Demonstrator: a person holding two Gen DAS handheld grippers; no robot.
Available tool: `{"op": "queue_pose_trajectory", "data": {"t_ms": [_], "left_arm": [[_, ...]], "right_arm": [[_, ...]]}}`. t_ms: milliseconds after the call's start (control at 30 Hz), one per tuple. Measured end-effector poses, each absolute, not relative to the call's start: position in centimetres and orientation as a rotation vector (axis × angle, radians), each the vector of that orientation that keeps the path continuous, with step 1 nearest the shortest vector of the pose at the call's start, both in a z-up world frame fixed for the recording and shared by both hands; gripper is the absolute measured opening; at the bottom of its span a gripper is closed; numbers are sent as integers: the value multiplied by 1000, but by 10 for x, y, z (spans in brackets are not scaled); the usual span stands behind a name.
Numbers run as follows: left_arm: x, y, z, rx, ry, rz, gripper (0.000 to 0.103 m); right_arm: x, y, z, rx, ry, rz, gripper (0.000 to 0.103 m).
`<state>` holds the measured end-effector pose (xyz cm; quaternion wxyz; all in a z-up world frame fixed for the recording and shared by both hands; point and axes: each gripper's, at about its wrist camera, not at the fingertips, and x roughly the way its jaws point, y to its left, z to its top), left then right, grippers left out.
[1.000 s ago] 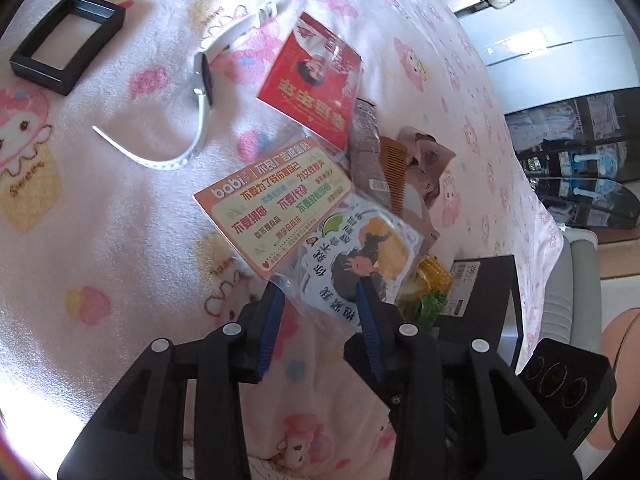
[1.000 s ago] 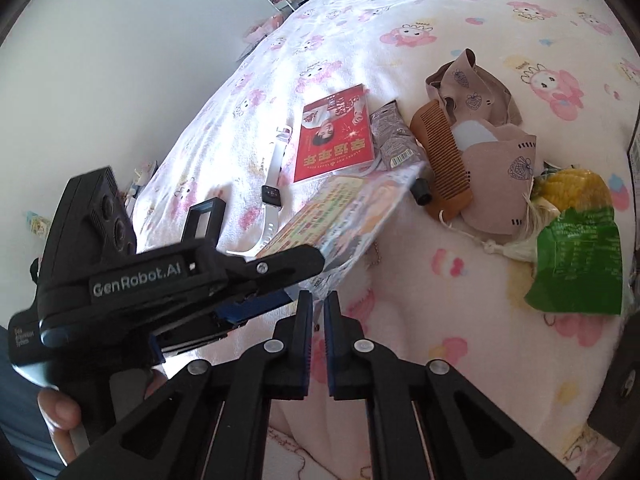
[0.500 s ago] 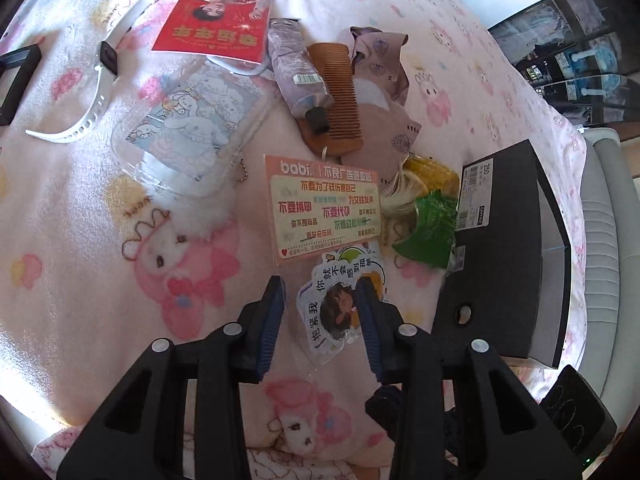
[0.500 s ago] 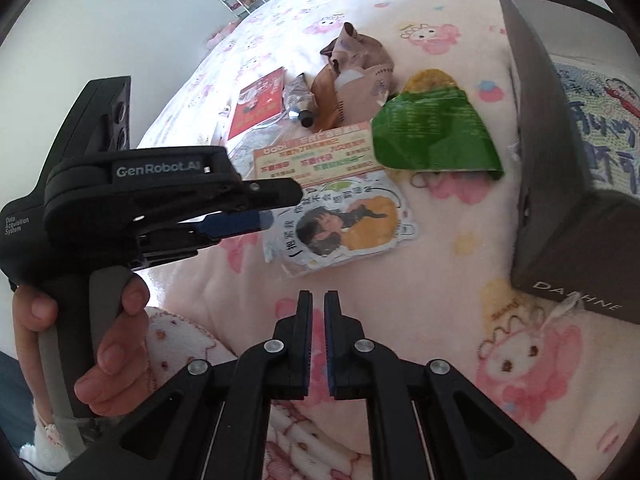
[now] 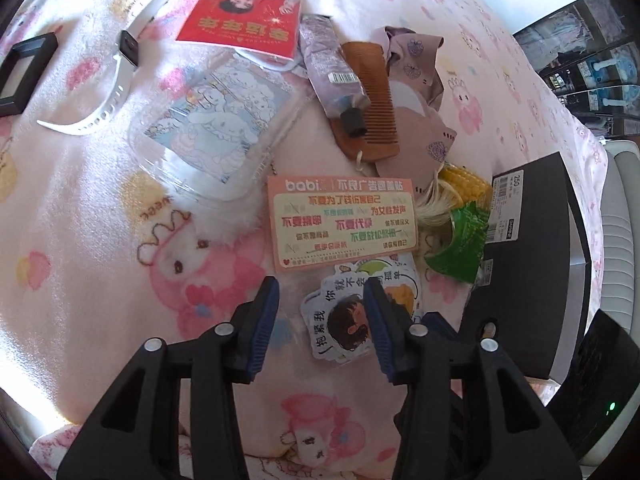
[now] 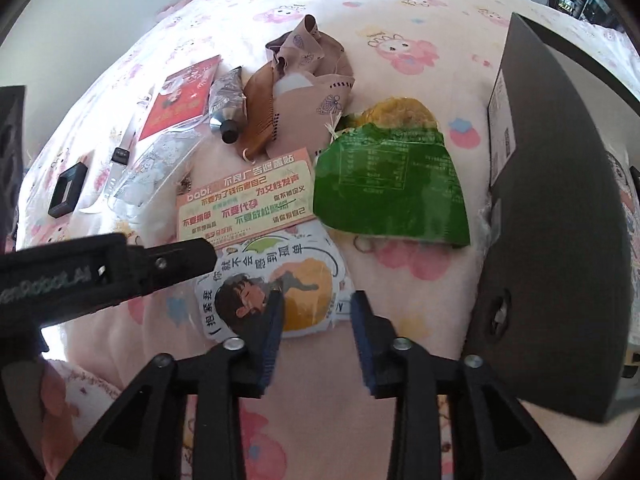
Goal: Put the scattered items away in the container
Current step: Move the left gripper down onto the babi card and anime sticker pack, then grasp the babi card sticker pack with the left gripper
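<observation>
A sticker pack (image 5: 352, 280) (image 6: 256, 252) with a pink "babi" card and a cartoon figure lies flat on the pink blanket. My left gripper (image 5: 322, 316) is open just above its near end, holding nothing. My right gripper (image 6: 318, 328) is open at the pack's near edge, left finger over the cartoon. The black box (image 5: 532, 264) (image 6: 560, 220) stands to the right. A green corn packet (image 6: 392, 188), wooden comb (image 5: 372, 96), tube (image 5: 332, 76), brown masks (image 6: 308, 76), red booklet (image 5: 244, 12) and clear Cinnamoroll case (image 5: 212, 128) lie scattered.
A white watch (image 5: 116, 84) and a small black frame (image 5: 20, 72) lie at the far left of the blanket. A grey sofa edge (image 5: 620, 240) lies beyond the box. The left gripper's body (image 6: 100, 272) crosses the right wrist view.
The left gripper carried the sticker pack right toward the box and let it go flat on the blanket. The right gripper swung toward the box and opened from shut.
</observation>
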<state>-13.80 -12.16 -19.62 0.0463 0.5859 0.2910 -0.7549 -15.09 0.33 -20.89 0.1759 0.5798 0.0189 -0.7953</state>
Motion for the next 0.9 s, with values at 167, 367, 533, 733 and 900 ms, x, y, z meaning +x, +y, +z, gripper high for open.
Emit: {"op": "queue_pose_trajectory", "data": {"t_ms": [167,367,533,733,900], "left_arm": [[-143,-121,-205,1844,927,-2297,61],[-145,-121,-207,1865,981,-2305,60],[-132,-113,-195,1875,969,-2356,61],[-121,-90,-194,1958,869,-2371,64],[-120,-83,-198,1977,811,-2352,64]], "right_arm": [[-158,-7,-218,1657,205,-2247,63],[-155,7,-218,1678,-15,-2121,65],[-122,34,-192,1590,-234,-2002,64],[-86,53,-184,1651,-167,-2078,65],[-82,58,-193,1666,-186,-2240,64]]}}
